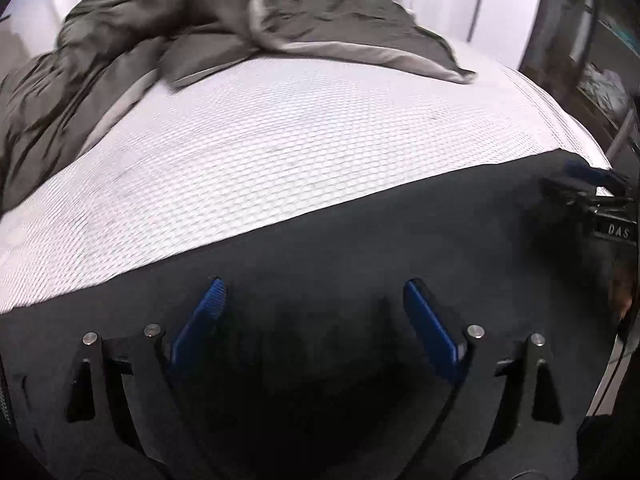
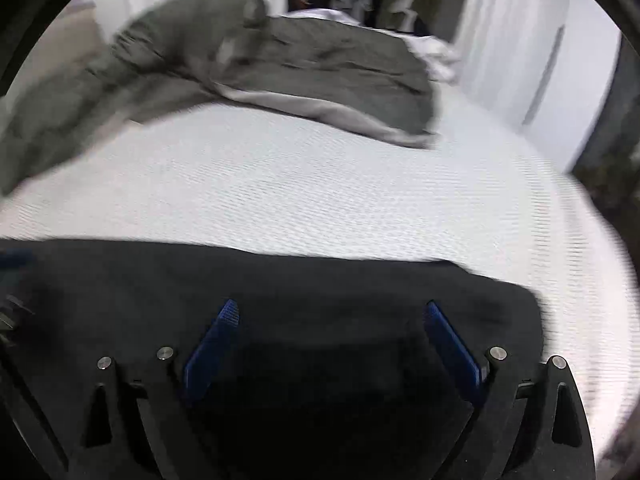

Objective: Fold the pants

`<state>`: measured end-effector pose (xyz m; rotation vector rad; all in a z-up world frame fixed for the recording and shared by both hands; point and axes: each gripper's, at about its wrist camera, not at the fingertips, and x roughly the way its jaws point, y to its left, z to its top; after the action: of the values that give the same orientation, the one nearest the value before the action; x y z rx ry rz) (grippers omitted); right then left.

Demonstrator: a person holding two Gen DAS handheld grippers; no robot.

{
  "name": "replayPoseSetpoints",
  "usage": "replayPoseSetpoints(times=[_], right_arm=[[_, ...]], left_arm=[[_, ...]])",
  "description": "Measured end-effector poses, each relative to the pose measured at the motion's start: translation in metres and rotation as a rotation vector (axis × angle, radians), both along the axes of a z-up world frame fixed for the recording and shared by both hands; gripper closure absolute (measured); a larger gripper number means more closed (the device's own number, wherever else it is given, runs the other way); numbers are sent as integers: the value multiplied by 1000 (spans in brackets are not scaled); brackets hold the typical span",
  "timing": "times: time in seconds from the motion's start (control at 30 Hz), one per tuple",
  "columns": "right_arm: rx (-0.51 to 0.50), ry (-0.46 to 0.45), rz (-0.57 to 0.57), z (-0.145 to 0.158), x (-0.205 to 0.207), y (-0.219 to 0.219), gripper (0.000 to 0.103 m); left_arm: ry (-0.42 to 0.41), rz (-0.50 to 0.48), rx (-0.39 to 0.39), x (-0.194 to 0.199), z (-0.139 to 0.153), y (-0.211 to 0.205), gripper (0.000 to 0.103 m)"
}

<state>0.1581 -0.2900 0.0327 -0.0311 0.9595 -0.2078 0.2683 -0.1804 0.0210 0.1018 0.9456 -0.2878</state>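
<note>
Black pants (image 1: 360,248) lie flat on a white textured mattress (image 1: 280,140), filling the near part of both views (image 2: 280,280). My left gripper (image 1: 314,288) hangs just above the pants with its blue pads (image 1: 200,320) spread wide and nothing between them. My right gripper (image 2: 332,310) is also open and empty over the pants, close to their right edge (image 2: 532,300). The right gripper also shows at the far right of the left wrist view (image 1: 580,184). Both views are motion-blurred.
A rumpled grey-green duvet (image 1: 160,40) lies across the far part of the bed (image 2: 280,60). White curtains (image 2: 520,40) hang at the back right. Dark shelving (image 1: 600,80) stands to the right of the bed.
</note>
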Motion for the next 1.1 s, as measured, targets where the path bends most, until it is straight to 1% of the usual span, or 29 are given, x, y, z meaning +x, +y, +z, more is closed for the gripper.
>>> replayPoseSetpoints(times=[0.07, 0.1, 0.17, 0.2, 0.23, 0.27, 0.3, 0.33, 0.37, 0.43, 0.47, 0.5, 0.53, 0.57, 0.6, 0.63, 0.7, 0.73, 0.77, 0.8, 0.87, 0.9, 0.93, 0.97, 1.0, 1.03, 1.07, 1.1], right_arm=[[83, 11, 29, -2, 26, 17, 8], [89, 18, 39, -6, 28, 23, 8], [74, 66, 55, -21, 41, 36, 8], [56, 91, 53, -28, 46, 39, 8], [28, 113, 45, -35, 50, 38, 8], [-5, 124, 37, -42, 59, 29, 8], [-54, 135, 18, -44, 58, 24, 8], [-138, 150, -38, -47, 56, 11, 6], [-166, 146, -94, -45, 46, -7, 6], [-162, 130, -225, -39, 36, -43, 6], [-164, 122, -252, -36, 33, -53, 6], [-150, 116, -252, -34, 32, -57, 6], [-146, 114, -242, -33, 31, -58, 6], [-169, 124, -230, -32, 32, -53, 6], [-182, 134, -222, -31, 33, -50, 6], [-190, 136, -208, -27, 31, -45, 6], [-124, 79, -164, -6, 21, -32, 6], [-62, 38, -124, 5, 15, -24, 6], [-25, 18, -93, 11, 9, -18, 6], [21, 4, -43, 16, 3, -9, 6], [62, 30, 48, 10, 5, 11, 6], [66, 54, 68, 1, 7, 15, 6], [62, 105, 81, -14, 10, 20, 6], [32, 155, 78, -28, 17, 25, 6], [-21, 196, 74, -37, 17, 26, 6], [-87, 208, 84, -43, 13, 26, 6], [-103, 194, 89, -42, 10, 23, 6], [-132, 191, 68, -38, 6, 16, 5]], left_arm=[[12, -21, 25, 10, -5, -28, 13], [36, -29, 41, 17, -12, -41, 13], [61, -35, 74, 26, -22, -57, 13], [59, -36, 84, 28, -25, -60, 11], [56, -38, 83, 32, -26, -61, 10], [53, -36, 89, 37, -25, -59, 11], [44, -26, 107, 40, -24, -56, 11], [24, 0, 135, 44, -23, -51, 10], [14, 29, 144, 48, -22, -46, 10], [29, 95, 121, 57, -23, -30, 11], [37, 120, 107, 59, -23, -23, 11], [38, 134, 108, 61, -23, -20, 11], [34, 141, 116, 60, -22, -20, 11], [24, 144, 127, 58, -18, -22, 13], [22, 142, 136, 56, -13, -26, 18], [24, 135, 136, 54, -8, -30, 20], [1, 99, 85, 43, 7, -41, 19], [-13, 70, 56, 33, 14, -51, 18], [-16, 16, 33, 17, 20, -59, 17], [-10, -30, 29, 12, 20, -70, 15], [30, -133, 59, 4, 9, -99, 15], [44, -161, 82, 1, 0, -108, 15], [53, -160, 122, -1, -10, -113, 13], [53, -154, 131, -1, -16, -112, 12], [50, -146, 120, -2, -18, -107, 9], [45, -130, 124, -3, -19, -102, 4], [33, -101, 149, -4, -18, -94, 1], [18, -70, 177, -6, -18, -84, 0]])
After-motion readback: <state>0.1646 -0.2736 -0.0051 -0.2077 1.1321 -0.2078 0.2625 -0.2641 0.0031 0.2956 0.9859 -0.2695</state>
